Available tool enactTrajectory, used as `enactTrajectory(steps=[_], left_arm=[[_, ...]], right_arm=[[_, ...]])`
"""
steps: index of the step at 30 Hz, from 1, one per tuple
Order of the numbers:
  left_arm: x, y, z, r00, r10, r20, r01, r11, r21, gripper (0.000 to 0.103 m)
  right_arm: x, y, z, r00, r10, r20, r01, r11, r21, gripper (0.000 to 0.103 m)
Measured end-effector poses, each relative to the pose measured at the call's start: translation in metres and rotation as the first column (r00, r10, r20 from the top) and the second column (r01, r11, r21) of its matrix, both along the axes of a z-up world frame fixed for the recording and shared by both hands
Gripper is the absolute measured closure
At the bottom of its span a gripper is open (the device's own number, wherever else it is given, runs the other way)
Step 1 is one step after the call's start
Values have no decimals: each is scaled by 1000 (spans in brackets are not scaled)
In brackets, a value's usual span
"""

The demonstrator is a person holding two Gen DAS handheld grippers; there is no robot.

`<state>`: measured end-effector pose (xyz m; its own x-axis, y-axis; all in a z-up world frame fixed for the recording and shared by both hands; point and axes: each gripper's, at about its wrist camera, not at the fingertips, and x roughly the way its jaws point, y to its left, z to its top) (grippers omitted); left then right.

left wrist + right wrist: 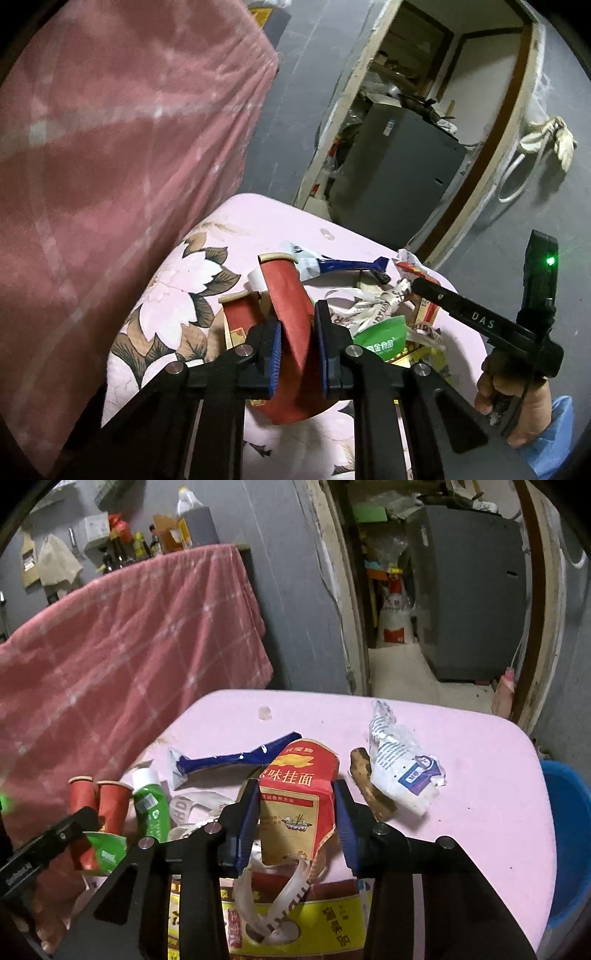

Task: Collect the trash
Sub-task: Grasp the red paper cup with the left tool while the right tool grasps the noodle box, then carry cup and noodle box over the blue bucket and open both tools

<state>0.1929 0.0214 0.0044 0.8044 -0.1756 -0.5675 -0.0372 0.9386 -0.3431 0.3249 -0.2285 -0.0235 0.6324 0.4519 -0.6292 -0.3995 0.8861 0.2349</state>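
Your left gripper [297, 347] is clamped on the flattened red paper cup [291, 332], pads pressing both its sides. Your right gripper [295, 827] has its jaws at the edges of the red and orange paper noodle packet [295, 805], which sits squarely between them on the pink table [480, 775]. Close until that packet buckles slightly, then lift both straight up so the white printed ribbon [273, 904] below the right fingers doesn't snag.

blue tub [569, 842] cut off by the right edge.
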Motion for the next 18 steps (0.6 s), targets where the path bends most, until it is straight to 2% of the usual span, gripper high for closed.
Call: enactTrajectory(steps=[4,8,13,18], left_arm=[[-9,-13,11,998,4,59,-7,999,40,91],[-18,-26,24,988,14,154,-26,997,74,91],[-25,-46,37,963,15,270,-47,993,112,91],[-16,-75,49,939,-18,343,-27,992,127,91]], right_arm=[[-20,-3,11,995,-6,102,6,1000,-1,67],[-44,-10,25,973,-16,229,15,1000,6,67],[-67,-24,45,924,-43,380,32,999,36,67],[-85,-45,61,868,-94,488,72,995,64,67]])
